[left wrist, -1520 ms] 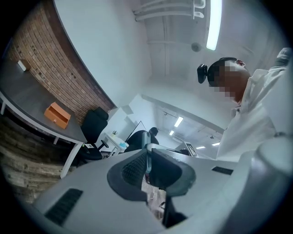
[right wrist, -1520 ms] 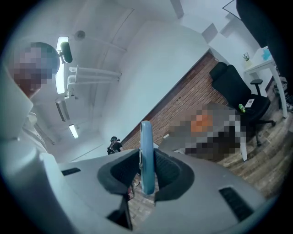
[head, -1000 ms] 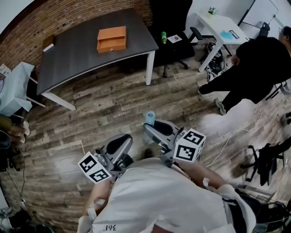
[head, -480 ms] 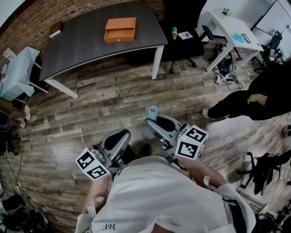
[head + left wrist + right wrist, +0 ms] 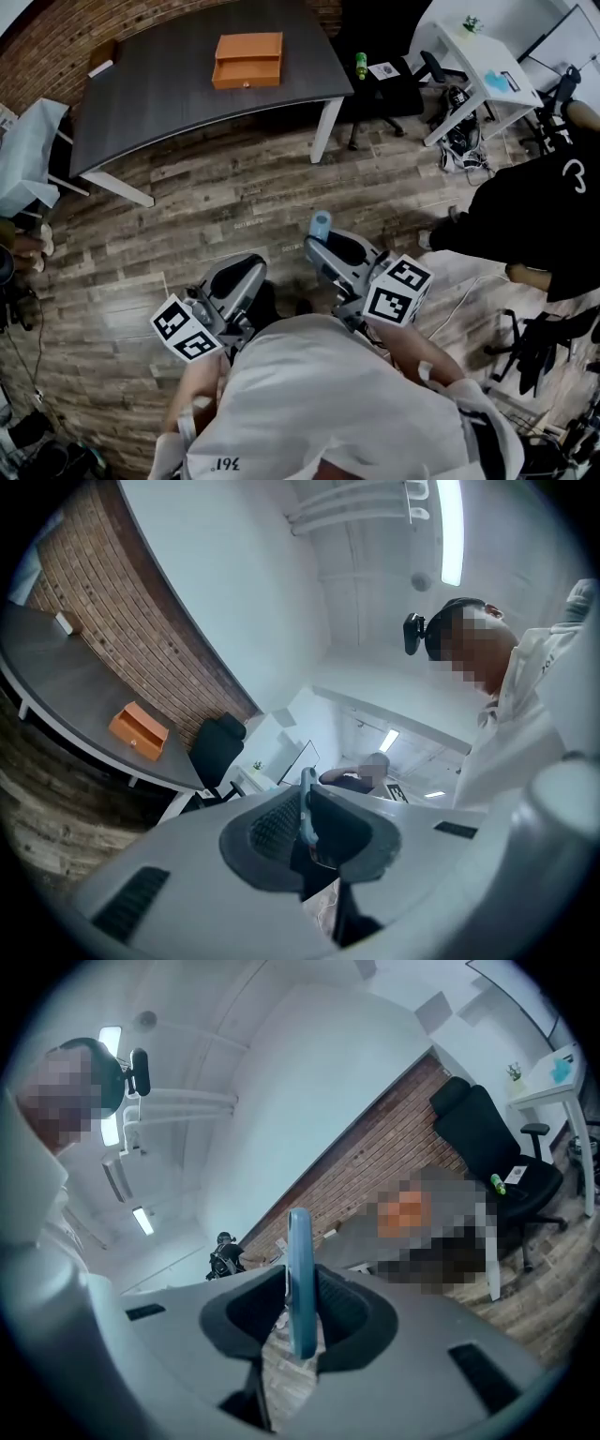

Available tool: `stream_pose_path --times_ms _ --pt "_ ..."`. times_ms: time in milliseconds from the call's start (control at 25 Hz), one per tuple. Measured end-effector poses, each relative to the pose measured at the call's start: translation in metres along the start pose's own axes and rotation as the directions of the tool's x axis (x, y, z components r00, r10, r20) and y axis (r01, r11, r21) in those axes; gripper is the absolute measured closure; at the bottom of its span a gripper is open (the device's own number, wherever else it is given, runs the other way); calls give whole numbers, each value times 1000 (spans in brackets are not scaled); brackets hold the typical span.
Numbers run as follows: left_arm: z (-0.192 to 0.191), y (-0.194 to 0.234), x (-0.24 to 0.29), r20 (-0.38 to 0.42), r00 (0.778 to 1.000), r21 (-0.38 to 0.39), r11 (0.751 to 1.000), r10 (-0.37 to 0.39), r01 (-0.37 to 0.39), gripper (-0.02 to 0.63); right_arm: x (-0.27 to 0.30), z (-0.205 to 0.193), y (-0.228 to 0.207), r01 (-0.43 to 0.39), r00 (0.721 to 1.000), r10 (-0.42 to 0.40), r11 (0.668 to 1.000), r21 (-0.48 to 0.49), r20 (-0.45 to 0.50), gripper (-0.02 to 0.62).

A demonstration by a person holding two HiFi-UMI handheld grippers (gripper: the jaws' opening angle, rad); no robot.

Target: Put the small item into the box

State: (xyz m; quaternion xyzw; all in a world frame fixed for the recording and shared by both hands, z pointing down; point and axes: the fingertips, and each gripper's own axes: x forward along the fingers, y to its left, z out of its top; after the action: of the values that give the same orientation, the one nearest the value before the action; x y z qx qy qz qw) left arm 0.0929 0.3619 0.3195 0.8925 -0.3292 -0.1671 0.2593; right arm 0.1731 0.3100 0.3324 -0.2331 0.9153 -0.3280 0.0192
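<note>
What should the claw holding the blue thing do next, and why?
Probably carry it forward toward the table: the right claw grips the blue thing, but the orange box sits on that table, far across the wooden floor.

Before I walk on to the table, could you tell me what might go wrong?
1. The flat light-blue item sits edge-on in the right gripper, much of it sticking out past the pads; a jolt could work it loose.
2. The orange box on the dark grey table looks closed, so it may need opening first.
3. A person in black stands close by on the right; you could bump them.
</note>
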Motion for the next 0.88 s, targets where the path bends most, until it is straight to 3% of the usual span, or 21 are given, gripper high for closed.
stream_pose_path --times_ms 520,880 --pt "97 113 2 -40 996 -6 997 -75 75 565 132 52 -27 80 996 -80 997 -22 34 491" --pt "126 163 -7 -54 994 -19 996 -93 92 565 187 59 -39 122 992 -121 992 -25 31 491"
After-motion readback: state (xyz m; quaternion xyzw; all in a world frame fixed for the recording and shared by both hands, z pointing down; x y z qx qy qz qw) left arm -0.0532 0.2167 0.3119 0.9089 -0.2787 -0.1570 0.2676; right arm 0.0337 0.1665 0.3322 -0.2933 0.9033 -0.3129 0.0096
